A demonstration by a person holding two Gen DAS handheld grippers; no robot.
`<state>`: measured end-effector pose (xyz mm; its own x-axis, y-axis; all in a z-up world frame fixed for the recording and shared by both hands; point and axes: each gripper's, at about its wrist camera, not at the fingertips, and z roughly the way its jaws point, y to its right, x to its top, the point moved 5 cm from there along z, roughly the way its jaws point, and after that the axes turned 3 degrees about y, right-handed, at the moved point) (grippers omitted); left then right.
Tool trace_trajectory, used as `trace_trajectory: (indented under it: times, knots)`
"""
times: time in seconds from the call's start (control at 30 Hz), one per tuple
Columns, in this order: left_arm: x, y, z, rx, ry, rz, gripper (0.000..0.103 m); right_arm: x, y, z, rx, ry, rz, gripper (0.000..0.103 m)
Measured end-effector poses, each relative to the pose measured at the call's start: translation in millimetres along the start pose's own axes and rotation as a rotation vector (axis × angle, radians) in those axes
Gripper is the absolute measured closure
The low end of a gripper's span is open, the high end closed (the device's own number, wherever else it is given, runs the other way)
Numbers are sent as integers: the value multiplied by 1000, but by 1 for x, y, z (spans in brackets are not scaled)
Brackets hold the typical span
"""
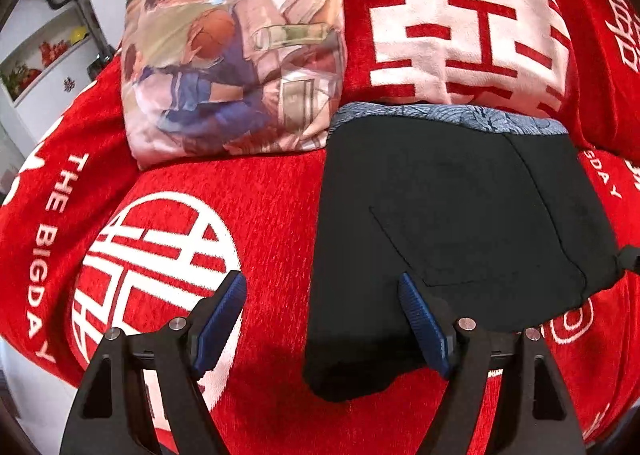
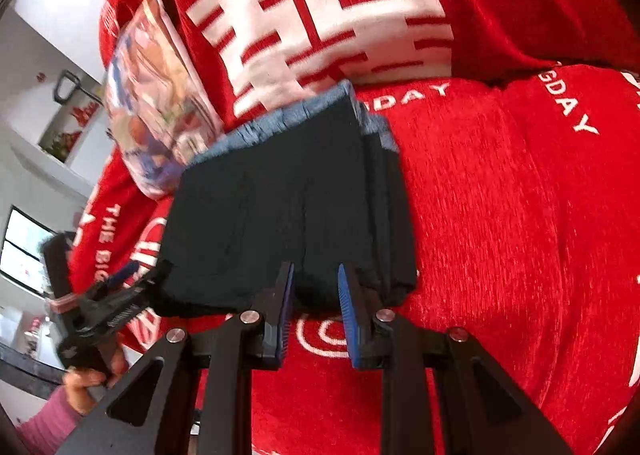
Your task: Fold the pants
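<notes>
The black pants (image 1: 452,215) sat folded on the red sofa cover (image 1: 260,215) beside a printed pillow (image 1: 224,55). Left gripper (image 1: 320,319) gaped wide and empty; right gripper (image 2: 316,307) was narrow at the fold's edge, probably squaring it, though I couldn't tell if it pinched cloth.

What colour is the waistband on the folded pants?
Blue with a leafy print, on the black pants; the waistband shows best in the left wrist view.

Bright daylight; fisheye warp, slight blur.

Red-covered sofa (image 1: 272,191), white wall shelf (image 1: 44,55), bright window (image 2: 24,251).
</notes>
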<state>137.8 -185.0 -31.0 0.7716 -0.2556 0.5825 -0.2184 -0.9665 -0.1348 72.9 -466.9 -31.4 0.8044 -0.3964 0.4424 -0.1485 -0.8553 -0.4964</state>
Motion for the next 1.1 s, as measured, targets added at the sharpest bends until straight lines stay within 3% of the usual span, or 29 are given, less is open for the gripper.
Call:
trace_trajectory:
  times: [0.1, 0.13, 0.33, 0.83, 1.0, 1.1]
  knots:
    - [1, -5, 3, 3, -5, -11, 7, -6, 4, 3, -2, -16, 9, 77]
    - [1, -8, 5, -1, -8, -23, 6, -6, 4, 3, 4, -16, 14, 77]
    - [0, -15, 11, -64, -32, -78, 6, -8, 2, 7, -25, -29, -4, 77]
    - [1, -15, 12, -80, -40, -74, 6, -9, 4, 0, -19, -35, 6, 75]
    - [2, -14, 12, -78, -44, -61, 6, -13, 11, -8, 8, -31, 42, 47]
    - [4, -15, 11, -95, -55, -59, 6, -15, 19, -13, -18, -24, 51, 41]
